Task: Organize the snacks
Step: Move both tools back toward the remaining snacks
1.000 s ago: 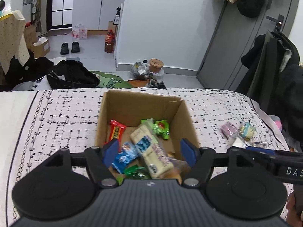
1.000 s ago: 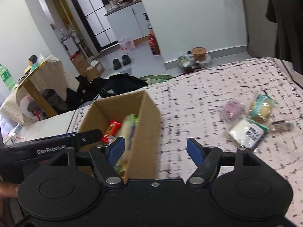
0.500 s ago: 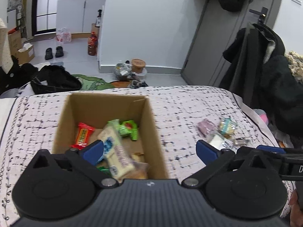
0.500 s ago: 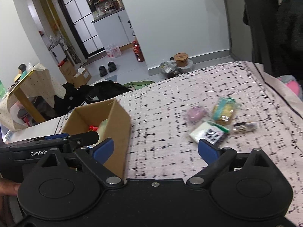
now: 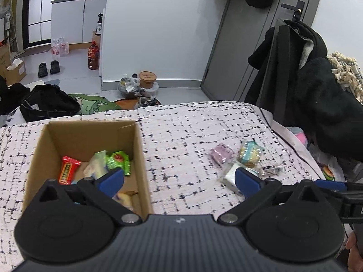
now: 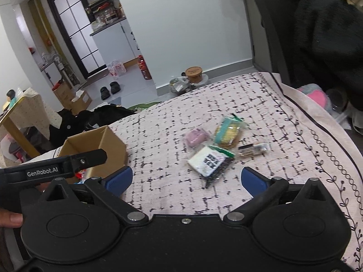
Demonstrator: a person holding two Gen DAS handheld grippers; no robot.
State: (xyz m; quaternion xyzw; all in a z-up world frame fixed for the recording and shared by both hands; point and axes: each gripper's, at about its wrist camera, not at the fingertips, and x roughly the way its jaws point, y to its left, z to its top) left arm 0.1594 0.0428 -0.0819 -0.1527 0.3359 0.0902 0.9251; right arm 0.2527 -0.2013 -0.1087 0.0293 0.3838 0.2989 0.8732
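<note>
An open cardboard box [image 5: 136, 149] sits on the patterned bedspread [image 5: 186, 136] at the left and holds several snacks, among them a red bar [image 5: 67, 173] and a green packet [image 5: 119, 158]. The box also shows in the right wrist view [image 6: 113, 142]. To its right lie a purple pack [image 6: 196, 137], a teal-banded biscuit pack [image 6: 228, 131], a white pack with black print [image 6: 207, 162] and a small dark bar [image 6: 253, 148]. My left gripper [image 5: 179, 180] is open and empty between the box and the loose snacks. My right gripper [image 6: 185, 179] is open and empty just short of the white pack.
The bedspread's right edge [image 6: 329, 131] drops off beside dark coats on a chair [image 5: 313, 86]. Beyond the far edge is floor with a black bag [image 5: 47, 102], a red bottle [image 5: 93, 55] and a brown tub [image 5: 148, 79].
Both grippers have swung right, away from the box and toward the loose snacks, and both have opened wider. The snacks have not moved.
</note>
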